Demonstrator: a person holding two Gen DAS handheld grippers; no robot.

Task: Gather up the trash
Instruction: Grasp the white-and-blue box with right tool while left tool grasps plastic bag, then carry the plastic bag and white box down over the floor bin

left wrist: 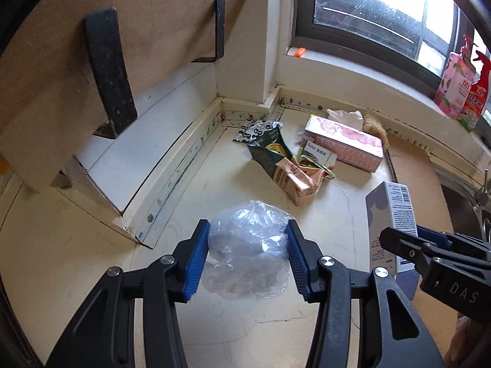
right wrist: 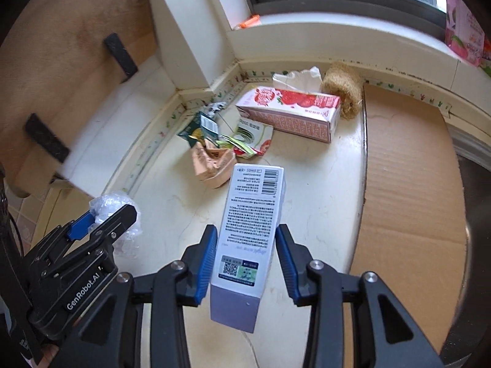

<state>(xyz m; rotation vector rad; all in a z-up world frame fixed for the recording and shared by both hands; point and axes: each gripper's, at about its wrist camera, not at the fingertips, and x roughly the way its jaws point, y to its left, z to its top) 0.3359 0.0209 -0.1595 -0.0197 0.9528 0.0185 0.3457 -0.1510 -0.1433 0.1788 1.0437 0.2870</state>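
Observation:
My left gripper (left wrist: 248, 256) is shut on a crumpled clear plastic bag (left wrist: 248, 242), its blue pads pressing both sides, lifted above the cream countertop (left wrist: 230, 331). My right gripper (right wrist: 245, 259) is shut on a tall white and lilac carton (right wrist: 250, 224) with printed text and a barcode, held off the counter. In the left wrist view the right gripper (left wrist: 429, 242) and its carton (left wrist: 396, 211) show at the right edge. The right wrist view has the left gripper (right wrist: 101, 224) with the bag (right wrist: 113, 205) at lower left. More trash, crushed cartons and wrappers (left wrist: 294, 168), lies in a heap near the corner.
A pink tissue box (left wrist: 346, 141) lies behind the heap, with a brown scrubber (right wrist: 343, 89) beside it. Cardboard sheet (right wrist: 408, 165) covers the counter's right side, by a sink (left wrist: 472, 205). Two bottles (left wrist: 460, 89) stand on the window sill. A wooden shelf on black brackets (left wrist: 107, 73) overhangs the left.

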